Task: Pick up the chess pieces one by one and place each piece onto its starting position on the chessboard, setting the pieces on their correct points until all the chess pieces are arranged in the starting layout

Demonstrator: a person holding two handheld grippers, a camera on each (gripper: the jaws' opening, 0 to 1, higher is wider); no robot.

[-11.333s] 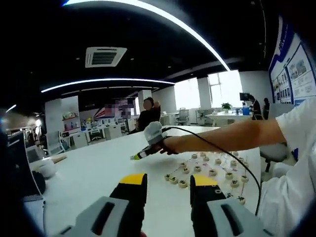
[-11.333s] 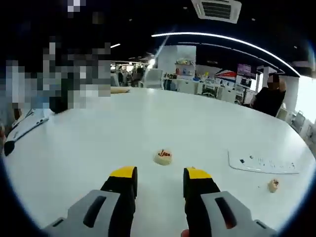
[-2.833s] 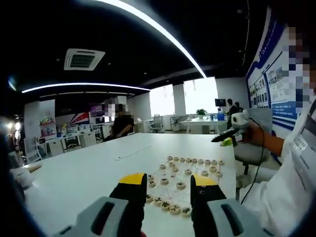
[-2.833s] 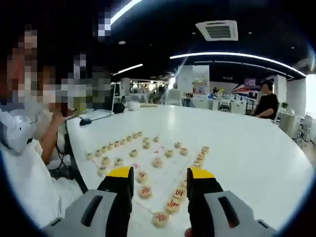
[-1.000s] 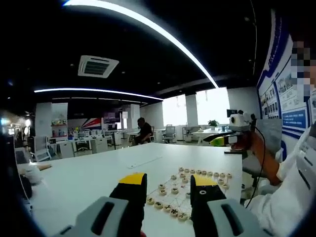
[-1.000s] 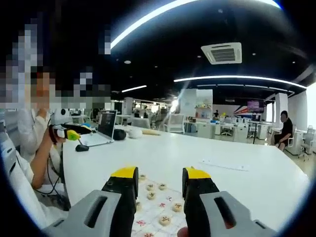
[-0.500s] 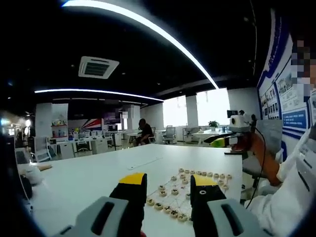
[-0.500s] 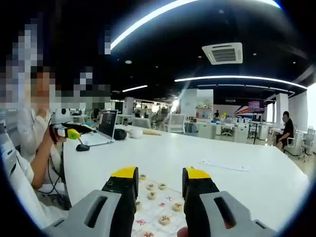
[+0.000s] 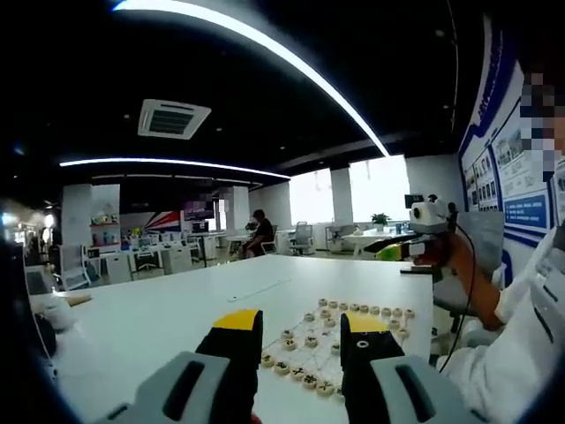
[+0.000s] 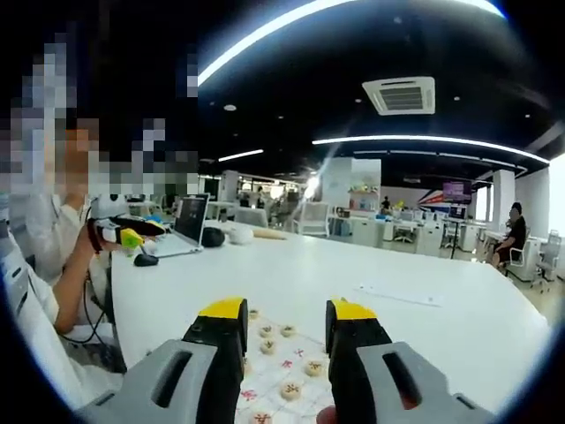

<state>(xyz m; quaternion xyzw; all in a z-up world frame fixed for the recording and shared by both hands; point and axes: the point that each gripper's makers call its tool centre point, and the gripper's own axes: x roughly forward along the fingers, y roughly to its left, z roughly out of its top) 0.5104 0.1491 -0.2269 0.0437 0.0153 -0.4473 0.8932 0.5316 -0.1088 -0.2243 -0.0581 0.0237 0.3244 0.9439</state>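
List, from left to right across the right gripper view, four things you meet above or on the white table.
Left gripper → laptop → chess pieces → seated person.

The white table [image 10: 371,265] carried the chessboard [image 10: 291,358] with its pieces [image 9: 353,311] near, a laptop [image 10: 187,231] far left.

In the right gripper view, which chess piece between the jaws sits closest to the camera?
The chess piece with a red mark, lowest between the jaws; the other pieces lie farther up the board.
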